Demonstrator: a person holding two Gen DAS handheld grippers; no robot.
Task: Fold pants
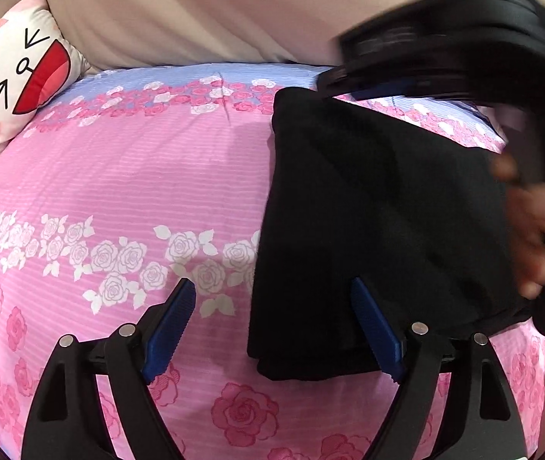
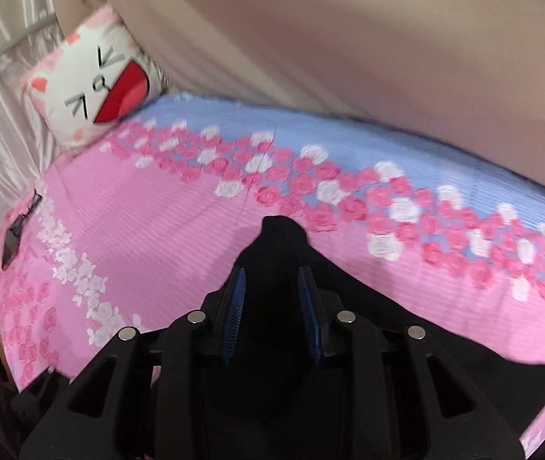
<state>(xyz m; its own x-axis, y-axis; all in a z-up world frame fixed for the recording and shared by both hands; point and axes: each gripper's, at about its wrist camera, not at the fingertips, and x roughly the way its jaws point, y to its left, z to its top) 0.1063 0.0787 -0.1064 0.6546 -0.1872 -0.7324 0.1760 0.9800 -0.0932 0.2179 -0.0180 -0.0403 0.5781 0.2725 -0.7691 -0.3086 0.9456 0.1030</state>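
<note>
Black pants [image 1: 380, 207] lie folded on the rose bedsheet [image 1: 138, 176] as your right gripper [image 2: 272, 299] pinches a raised corner to finish the fold, your left gripper [image 1: 272, 318] gaping empty beside them

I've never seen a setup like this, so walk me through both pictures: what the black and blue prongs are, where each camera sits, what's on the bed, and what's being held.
No robot here: a person holds a hand-operated claw in each hand, each with a camera looking out along its two blue-padded fingers.

The left claw's picture shows the left claw wide open, one finger over the pink flowered sheet, the other over the edge of the folded black pants. The blurred right claw and the person's hand are at the right.

The right claw's picture shows the right claw with a bunch of the pants between its fingers; it appears to grip them.

A cartoon-cat pillow lies at the far corner.
</note>
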